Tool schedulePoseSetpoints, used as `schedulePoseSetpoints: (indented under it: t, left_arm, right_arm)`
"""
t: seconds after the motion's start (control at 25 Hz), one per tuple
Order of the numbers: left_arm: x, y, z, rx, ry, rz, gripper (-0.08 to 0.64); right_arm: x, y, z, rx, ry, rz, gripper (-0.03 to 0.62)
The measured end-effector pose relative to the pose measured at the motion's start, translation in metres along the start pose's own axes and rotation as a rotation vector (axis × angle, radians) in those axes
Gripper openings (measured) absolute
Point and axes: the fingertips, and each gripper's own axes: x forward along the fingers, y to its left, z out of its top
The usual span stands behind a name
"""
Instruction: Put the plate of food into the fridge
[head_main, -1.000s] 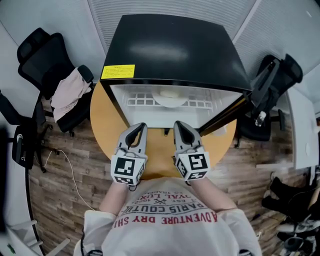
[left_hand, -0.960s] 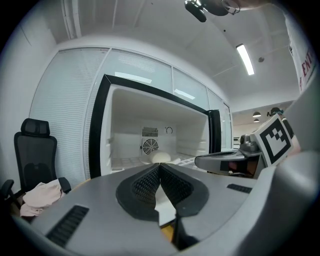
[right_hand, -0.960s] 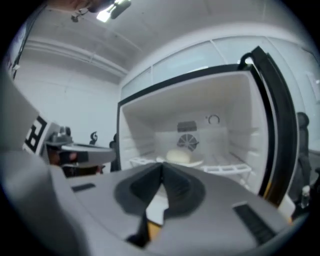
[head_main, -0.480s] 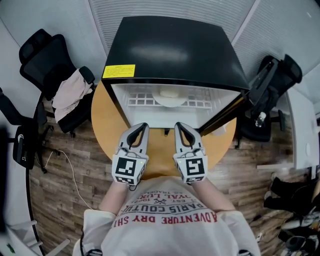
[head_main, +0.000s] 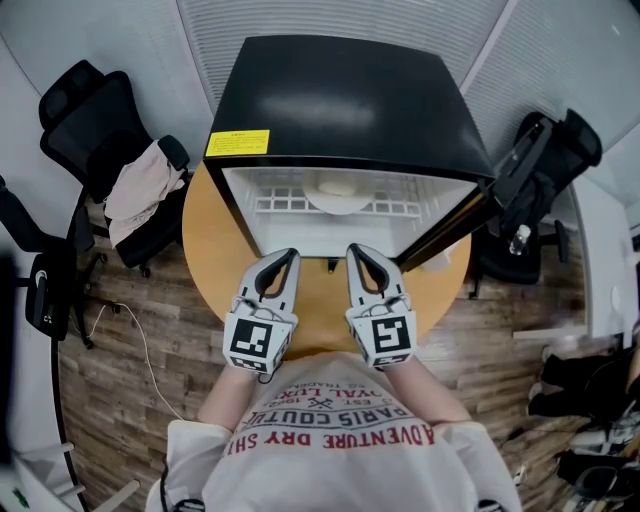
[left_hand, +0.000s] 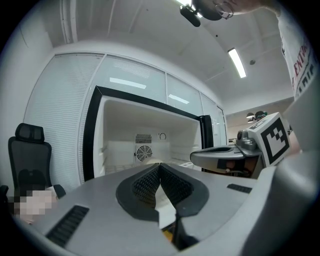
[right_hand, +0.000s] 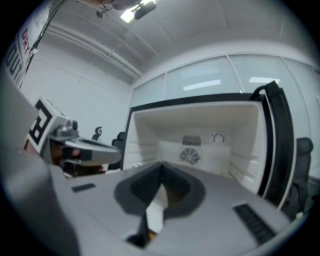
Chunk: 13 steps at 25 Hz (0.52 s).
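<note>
The plate of food (head_main: 338, 191), white with a pale mound on it, rests on the wire shelf inside the open black fridge (head_main: 345, 95). The fridge stands on a round wooden table (head_main: 205, 255), and its door (head_main: 462, 222) is swung out to the right. Both grippers hover side by side over the table's front, just outside the opening. My left gripper (head_main: 288, 254) is shut and holds nothing. My right gripper (head_main: 353, 248) is also shut and empty. In the left gripper view the jaws (left_hand: 160, 165) meet and point into the white interior. The right gripper's jaws (right_hand: 161, 165) do likewise.
A black office chair (head_main: 95, 120) with a pale cloth (head_main: 140, 185) draped on it stands left of the table. A second black chair (head_main: 555, 165) is right of the open door. The fridge's back wall carries a small fan grille (left_hand: 144, 152). A cable (head_main: 140, 350) trails over the wooden floor.
</note>
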Motion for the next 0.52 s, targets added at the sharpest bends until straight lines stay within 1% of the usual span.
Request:
schedulePoseSetpoints:
  t: [0.16,0.24,0.52]
  left_arm:
    - [-0.0015,-0.0023,0.0016,-0.002,0.002,0.001,0.028]
    - [-0.0023,-0.0028,0.0018,0.011,0.002,0.003,0.026]
    - [-0.0070,-0.0103,0.0050,0.000,0.000,0.007,0.026]
  right_arm:
    - [-0.0017,-0.0032,-0.0015,-0.009,0.020,-0.024,0.028]
    - [-0.0027,-0.0034,-0.0020,-0.007,0.026,-0.031,0.028]
    - [-0.0087,0.0008,-0.0047,0.018,0.040,-0.026,0.028]
